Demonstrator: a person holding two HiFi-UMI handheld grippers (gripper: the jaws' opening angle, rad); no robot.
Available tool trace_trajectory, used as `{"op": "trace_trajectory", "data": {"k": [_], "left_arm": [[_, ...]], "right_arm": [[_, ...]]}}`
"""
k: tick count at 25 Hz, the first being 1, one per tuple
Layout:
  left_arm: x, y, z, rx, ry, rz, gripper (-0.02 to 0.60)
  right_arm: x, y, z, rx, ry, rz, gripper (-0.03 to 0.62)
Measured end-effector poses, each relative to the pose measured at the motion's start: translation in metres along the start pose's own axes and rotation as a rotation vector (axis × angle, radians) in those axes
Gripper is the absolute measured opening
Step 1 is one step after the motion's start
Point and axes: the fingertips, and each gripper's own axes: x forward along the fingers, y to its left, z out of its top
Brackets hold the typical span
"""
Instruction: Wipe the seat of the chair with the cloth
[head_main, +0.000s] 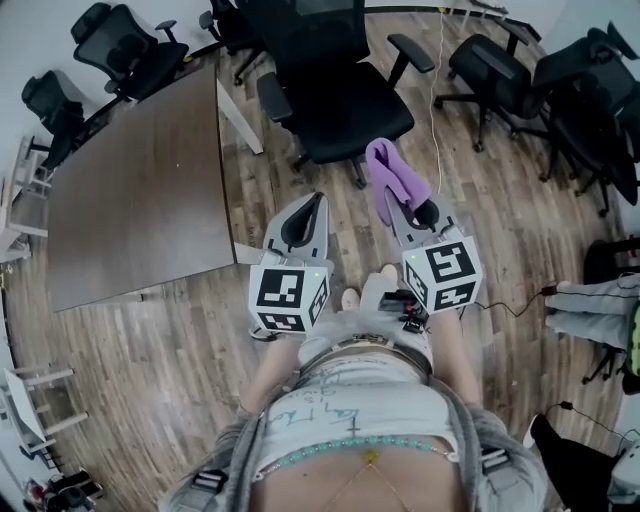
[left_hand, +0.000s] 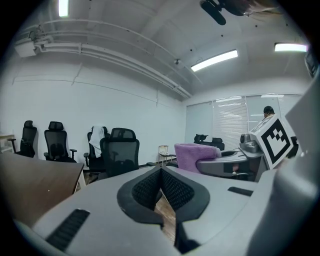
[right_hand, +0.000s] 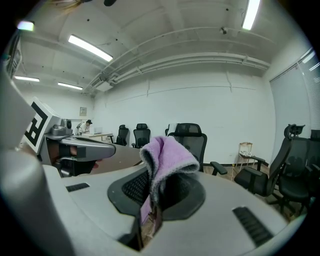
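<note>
A black office chair (head_main: 345, 100) stands straight ahead, its seat facing me; it also shows in the left gripper view (left_hand: 119, 155) and in the right gripper view (right_hand: 192, 137). A purple cloth (head_main: 392, 180) sticks up from my right gripper (head_main: 398, 203), which is shut on it; the cloth (right_hand: 162, 160) folds over the pads in the right gripper view. My left gripper (head_main: 303, 222) is shut with nothing in it, held beside the right one, short of the chair. The cloth (left_hand: 195, 155) shows at its right.
A brown table (head_main: 140, 190) stands to the left, its white leg (head_main: 240, 118) near the chair. More black chairs (head_main: 520, 70) stand at the back right and back left (head_main: 120, 45). A thin cable (head_main: 437, 110) runs over the wooden floor right of the chair.
</note>
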Motion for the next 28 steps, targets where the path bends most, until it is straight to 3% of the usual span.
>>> {"op": "trace_trajectory", "data": {"k": [14,28], "left_arm": [[0.085,0.022,0.036,-0.024,-0.025,0.045,0.003],[0.167,0.003,0.051,-0.025,-0.005,0.084,0.003]], "right_arm": [[0.072,-0.045,0.034,-0.040,0.001,0.114,0.048],[0.107,-0.118,0.041,-0.067,0.015,0.195,0.048]]}}
